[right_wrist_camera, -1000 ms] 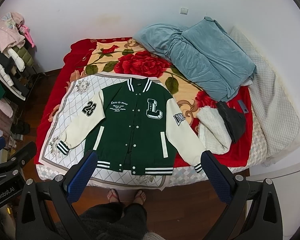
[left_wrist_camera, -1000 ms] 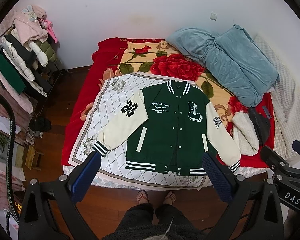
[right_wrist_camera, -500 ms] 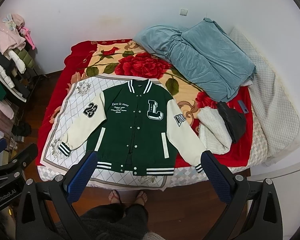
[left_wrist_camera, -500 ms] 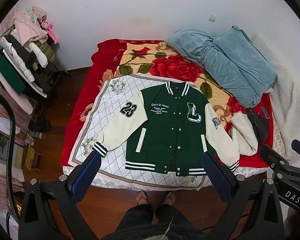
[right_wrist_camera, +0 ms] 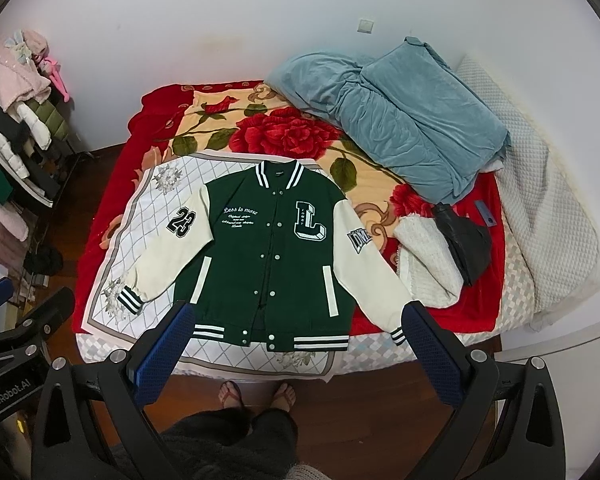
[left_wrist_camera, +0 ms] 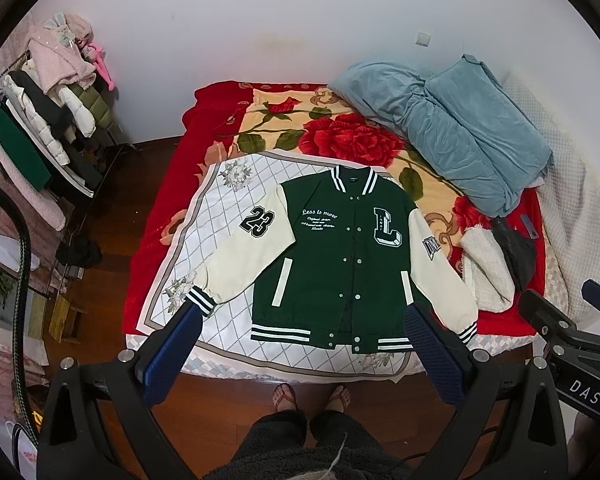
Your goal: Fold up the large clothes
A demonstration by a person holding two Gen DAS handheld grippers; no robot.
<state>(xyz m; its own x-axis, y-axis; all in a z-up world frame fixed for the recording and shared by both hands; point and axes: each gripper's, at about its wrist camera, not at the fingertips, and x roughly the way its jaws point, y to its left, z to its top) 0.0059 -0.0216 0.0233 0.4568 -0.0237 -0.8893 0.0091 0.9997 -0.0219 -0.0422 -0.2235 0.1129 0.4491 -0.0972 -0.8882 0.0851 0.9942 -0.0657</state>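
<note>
So from the left wrist view you get a bed pushed against a plain white wall, wood floor around it, covered with a red rose blanket and a white diamond-pattern sheet laid over its near-left part. A clothes rack stuffed with coats stands on the far left, and a bunched-up blue duvet sits at the far right of the bed with a white fuzzy garment and something dark beside it, can't really tell what that dark thing is. The green varsity jacket lies flat, front up and snapped shut, mostly on the sheet: collar pointing to the far wall, hem at the near edge of the bed, so its long axis runs near-to-far, cream sleeves angled out and down to each side. The left gripper hangs above the near edge with its blue pads spread wide, nothing in it. Right wrist view, same room seen from a bit further right: the jacket has the same lie, collar far and hem near, its right sleeve spilling off the sheet onto the red blanket. The right gripper is spread wide and empty too, hovering over the hem, and the person's sandalled feet are on the floor right at the near edge.
</note>
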